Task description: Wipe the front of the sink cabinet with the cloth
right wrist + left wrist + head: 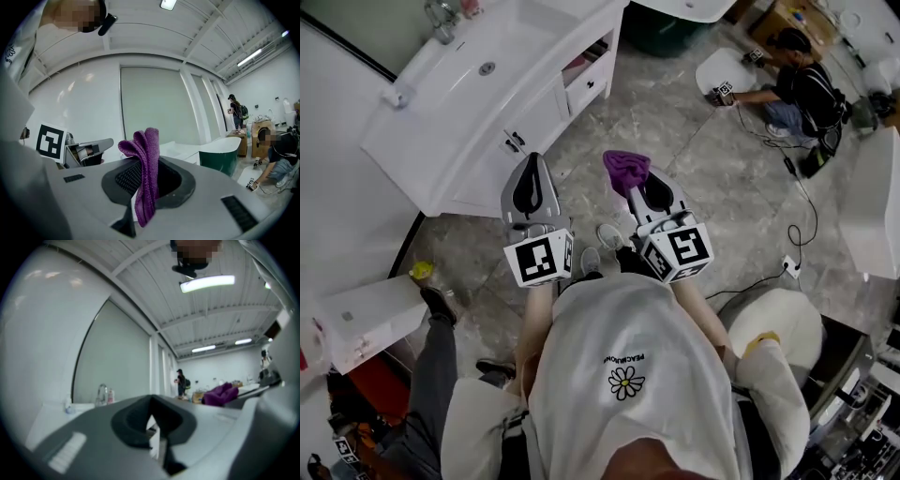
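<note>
The white sink cabinet (534, 122) stands at the upper left of the head view, its doors and drawers facing the marble floor. My right gripper (642, 180) is shut on a purple cloth (625, 169), which sticks up folded between the jaws (145, 159). This gripper hangs over the floor, well to the right of the cabinet front and clear of it. My left gripper (532, 167) is shut with nothing in it, just below the cabinet's lower edge. From the left gripper view the cloth (222, 393) shows off to the right.
A person (797, 89) crouches on the floor at the upper right, with cables (797, 216) and a power strip (789, 264) trailing nearby. White fixtures (872, 206) stand at the right. Another person's leg (441, 375) and a white box (366, 319) are at the left.
</note>
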Available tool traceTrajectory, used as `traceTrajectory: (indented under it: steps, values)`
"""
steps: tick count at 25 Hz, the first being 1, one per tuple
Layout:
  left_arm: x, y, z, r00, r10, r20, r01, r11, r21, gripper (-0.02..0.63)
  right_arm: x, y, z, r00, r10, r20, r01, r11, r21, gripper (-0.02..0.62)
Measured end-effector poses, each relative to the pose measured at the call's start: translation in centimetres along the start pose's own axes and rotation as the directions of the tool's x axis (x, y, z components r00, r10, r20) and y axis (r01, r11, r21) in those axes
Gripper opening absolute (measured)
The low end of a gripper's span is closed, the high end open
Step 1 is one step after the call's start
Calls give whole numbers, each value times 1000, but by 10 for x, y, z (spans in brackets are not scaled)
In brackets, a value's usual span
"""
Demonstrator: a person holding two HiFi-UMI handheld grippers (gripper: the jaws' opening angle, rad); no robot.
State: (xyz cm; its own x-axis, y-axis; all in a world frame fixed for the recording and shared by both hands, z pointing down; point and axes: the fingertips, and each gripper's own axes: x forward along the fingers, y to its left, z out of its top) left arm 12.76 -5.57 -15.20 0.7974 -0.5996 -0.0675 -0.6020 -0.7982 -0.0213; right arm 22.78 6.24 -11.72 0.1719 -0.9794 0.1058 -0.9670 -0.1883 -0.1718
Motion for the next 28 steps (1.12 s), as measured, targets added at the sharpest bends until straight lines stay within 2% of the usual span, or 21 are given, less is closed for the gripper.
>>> traceTrajectory:
  steps: [3, 10, 13, 18, 23, 24, 28]
  values:
    - [14, -6, 13, 999, 10, 30, -9, 1000, -19, 5, 2, -16, 4, 1000, -11, 3, 11, 1000, 12, 60]
    - [26, 0, 4, 999, 36, 6, -36, 999, 12, 5, 10, -37, 4, 1000, -25, -11, 26, 1000, 15, 60]
    - [23, 9, 12, 996, 89, 16, -89, 996, 11, 5, 18, -34, 10, 1000, 22, -10, -22, 1000, -4, 60]
    - [4, 42, 15, 975, 221, 17, -221, 975, 3, 5, 49, -6, 15, 987, 161, -14, -161, 986, -32, 60]
    - [-34, 84, 15, 934, 358, -2, -358, 933, 45, 5, 75, 40, 18, 952, 306, -14, -307, 950, -51, 60]
    - [-45, 93, 15, 918, 397, -3, -397, 917, 43, 6, 79, 50, 18, 940, 341, -19, -342, 938, -56, 60]
    - [-94, 124, 8, 831, 556, -27, -556, 831, 17, 5, 92, 88, 11, 885, 461, -57, -464, 884, -58, 60]
